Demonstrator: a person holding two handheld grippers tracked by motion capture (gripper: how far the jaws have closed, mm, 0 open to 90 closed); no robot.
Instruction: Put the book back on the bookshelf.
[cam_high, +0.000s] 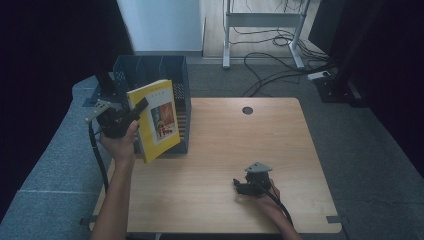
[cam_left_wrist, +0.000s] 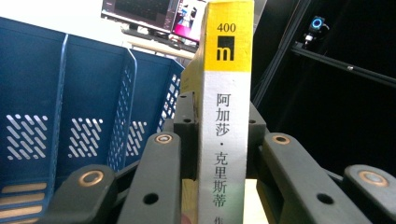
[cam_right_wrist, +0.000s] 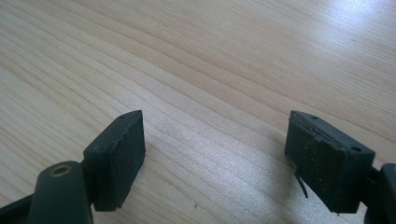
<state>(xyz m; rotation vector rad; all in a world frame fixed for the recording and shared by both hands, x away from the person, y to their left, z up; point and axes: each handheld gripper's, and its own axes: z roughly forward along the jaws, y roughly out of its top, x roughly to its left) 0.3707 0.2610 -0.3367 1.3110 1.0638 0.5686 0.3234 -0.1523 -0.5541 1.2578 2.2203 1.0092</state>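
my left gripper (cam_high: 137, 107) is clamped on the yellow book (cam_high: 155, 120), the blue file rack (cam_high: 150, 67) just behind it; my right gripper (cam_high: 240, 188) rests released on the table (cam_high: 225, 145).

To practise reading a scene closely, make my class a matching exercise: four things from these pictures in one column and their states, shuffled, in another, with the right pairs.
Things:
1. yellow book
2. blue file rack
3. left gripper
4. right gripper

States:
A. jaws open, nothing between them, above the wooden table
B. stands at the table's far left corner
C. held up, tilted, in front of the rack
D. shut on the book's spine

Pairs: 1-C, 2-B, 3-D, 4-A
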